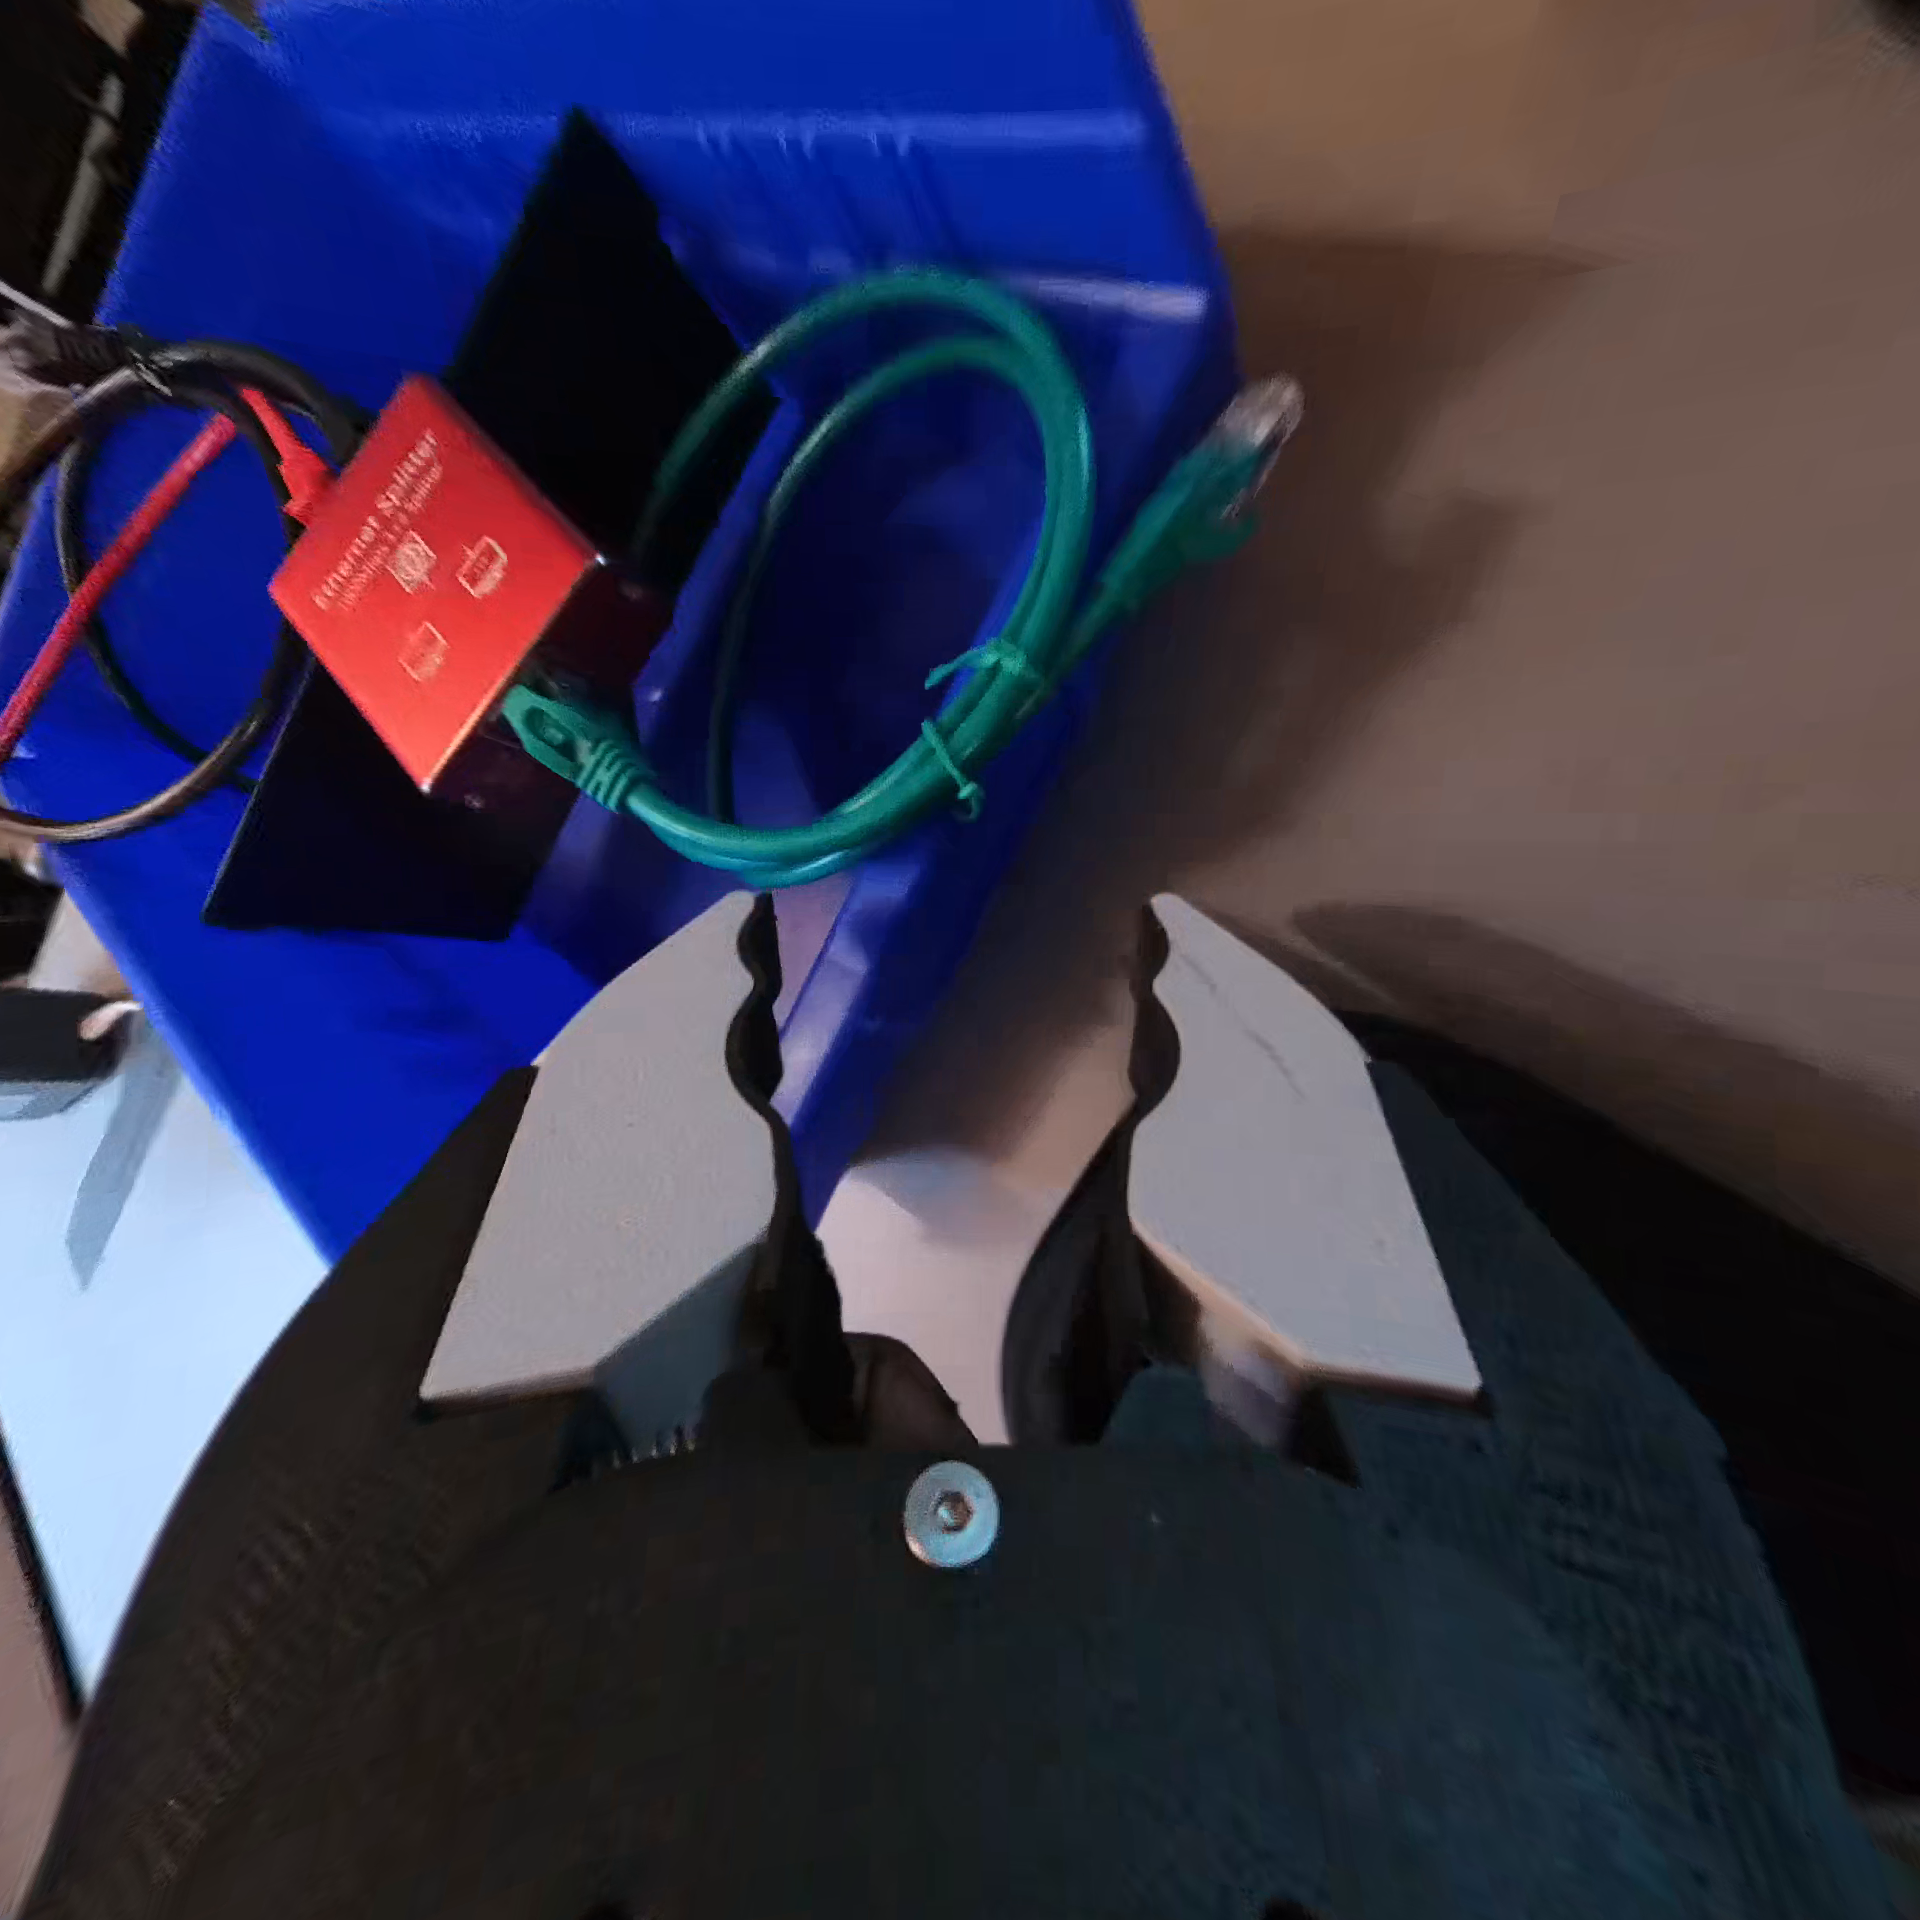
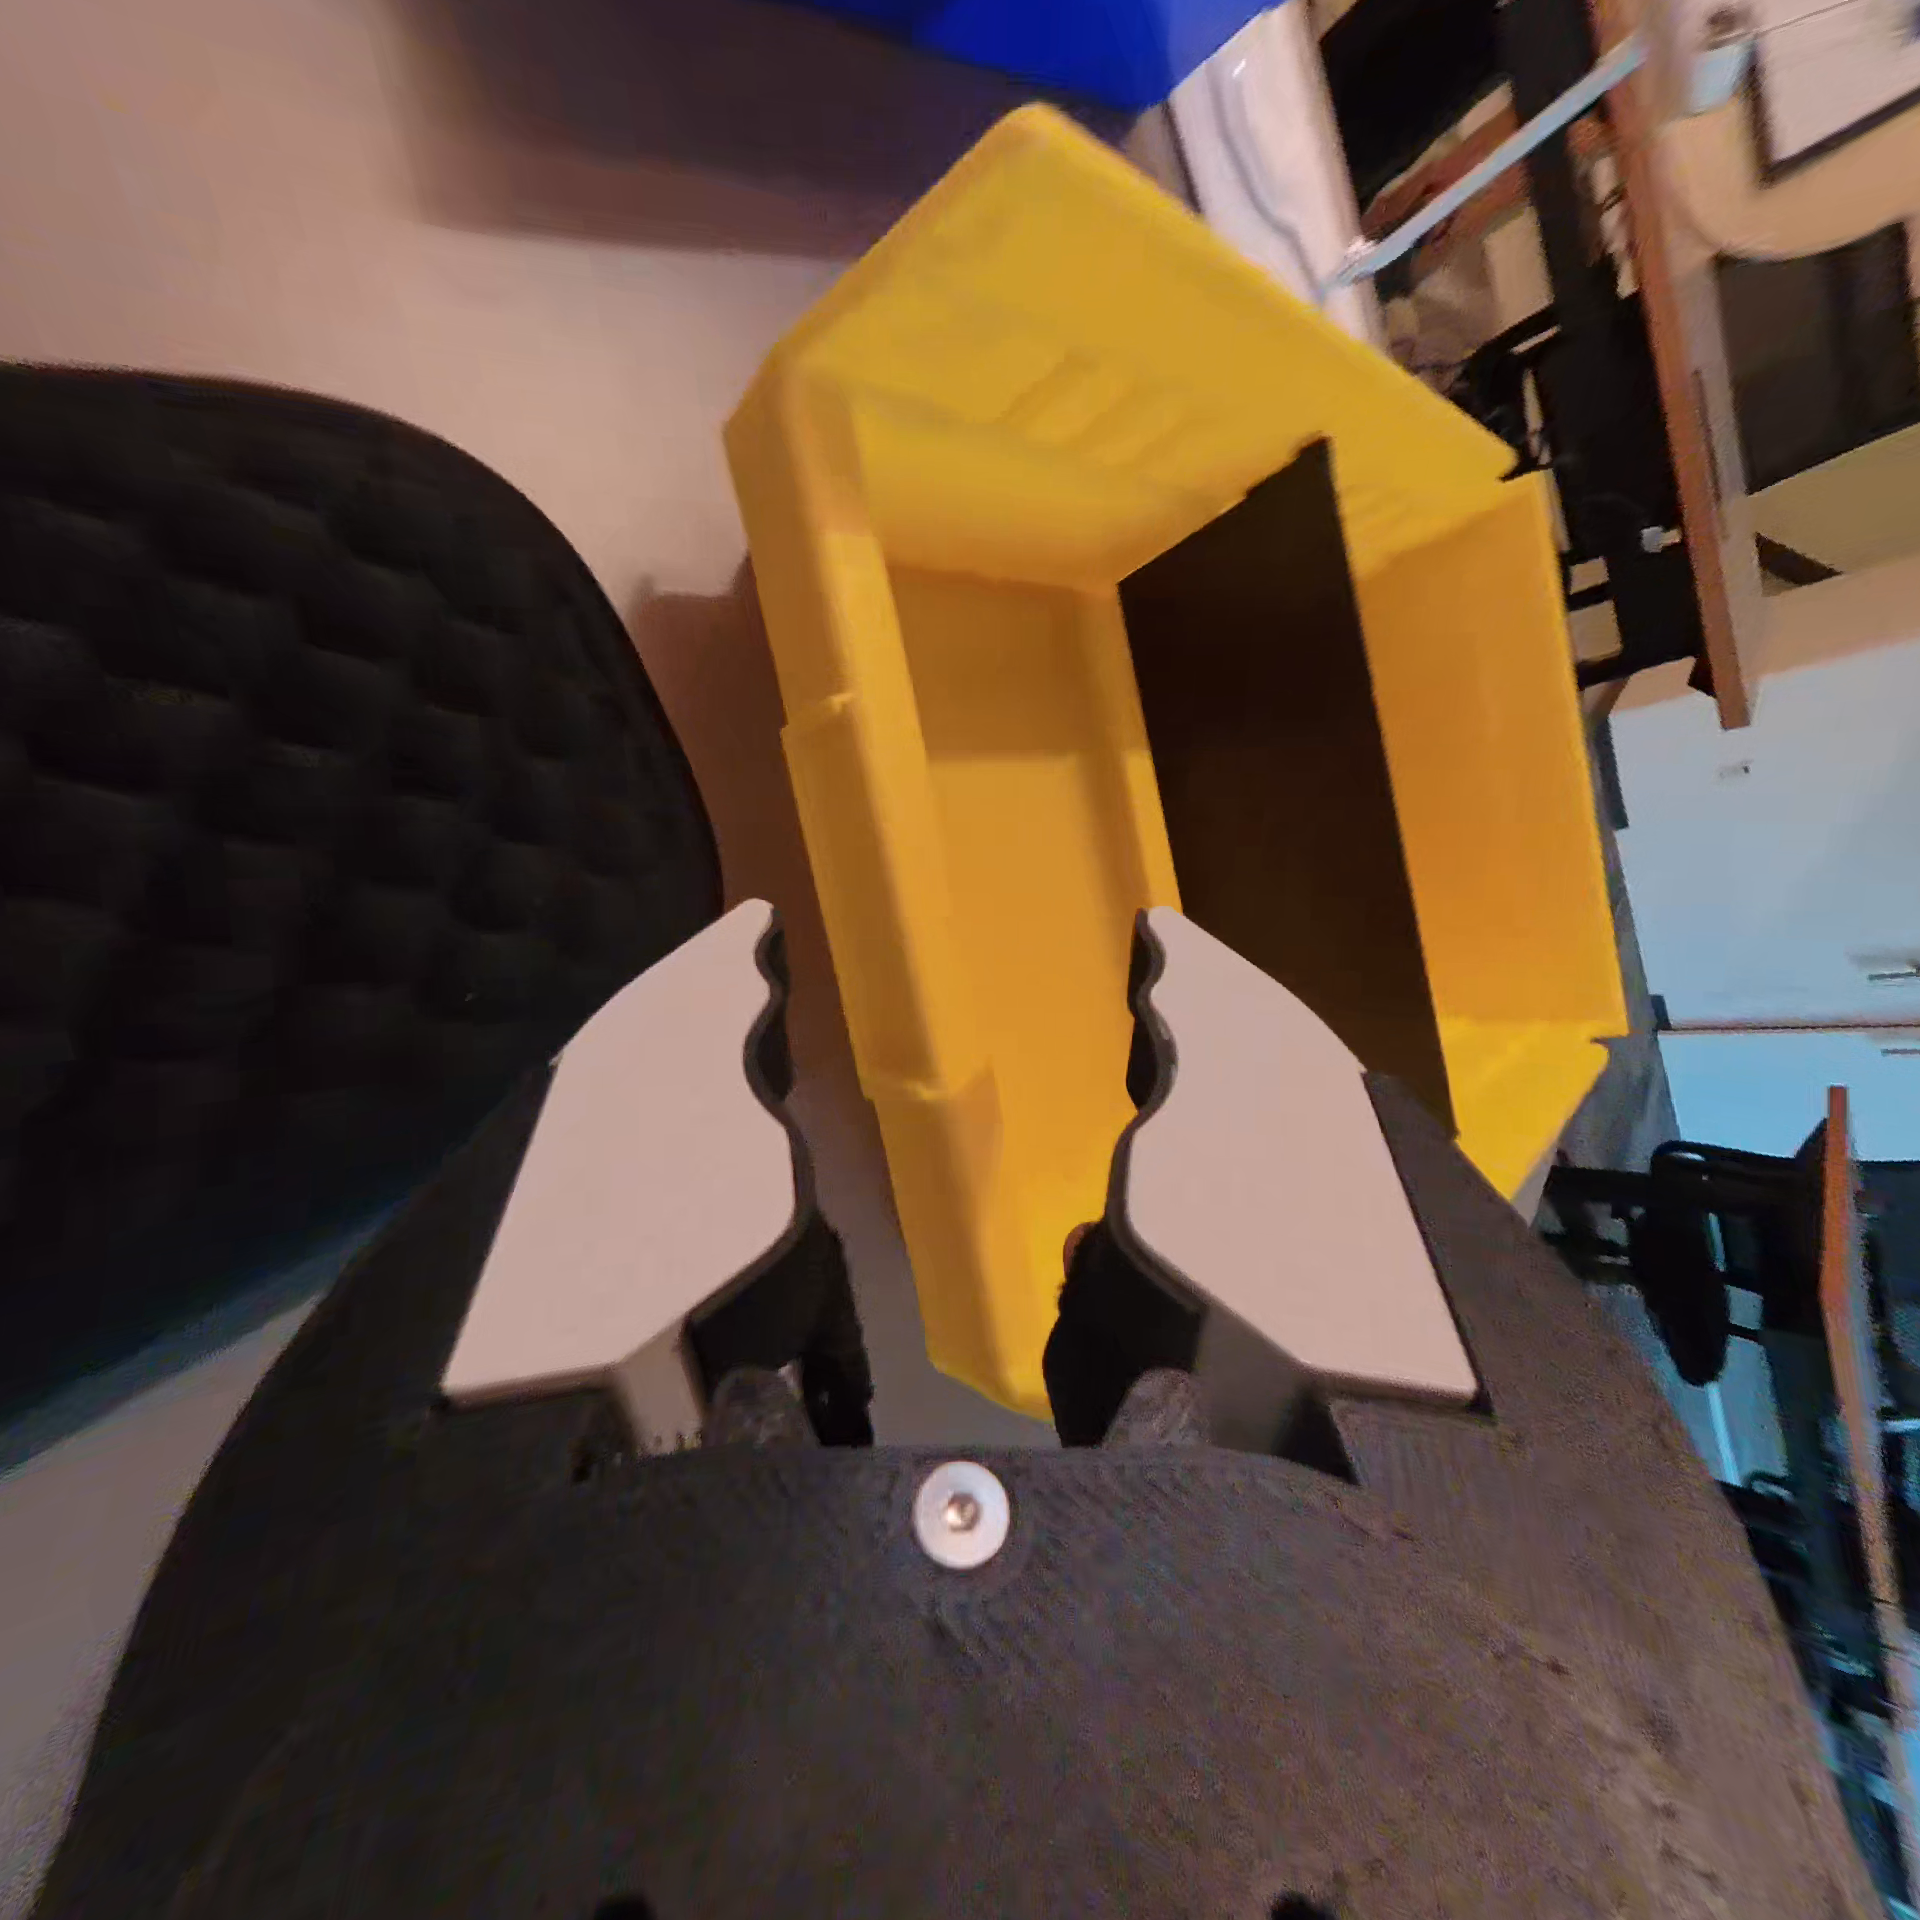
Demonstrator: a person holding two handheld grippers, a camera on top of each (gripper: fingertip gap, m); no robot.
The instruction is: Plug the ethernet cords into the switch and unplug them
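In the left wrist view a red switch box (image 1: 436, 587) lies in a blue bin (image 1: 644, 187), on a black divider. A coiled green ethernet cord (image 1: 935, 499) has one end plugged into the switch's near side (image 1: 551, 727). Its other plug (image 1: 1242, 457), with a clear tip, hangs free over the bin's right edge. A red cord (image 1: 114, 540) and black cords (image 1: 208, 364) run from the switch's far side to the left. My left gripper (image 1: 956, 914) is open and empty, just below the green coil. My right gripper (image 2: 956, 920) is open and empty over a yellow bin (image 2: 1039, 779).
The yellow bin holds a black divider (image 2: 1278, 748) and nothing else that I can see. A black quilted pad (image 2: 260, 779) lies to its left on the beige table (image 1: 1558, 520). Shelves and furniture (image 2: 1662, 416) stand beyond the table's edge on the right. About 30 cm separates my left fingertips from my right.
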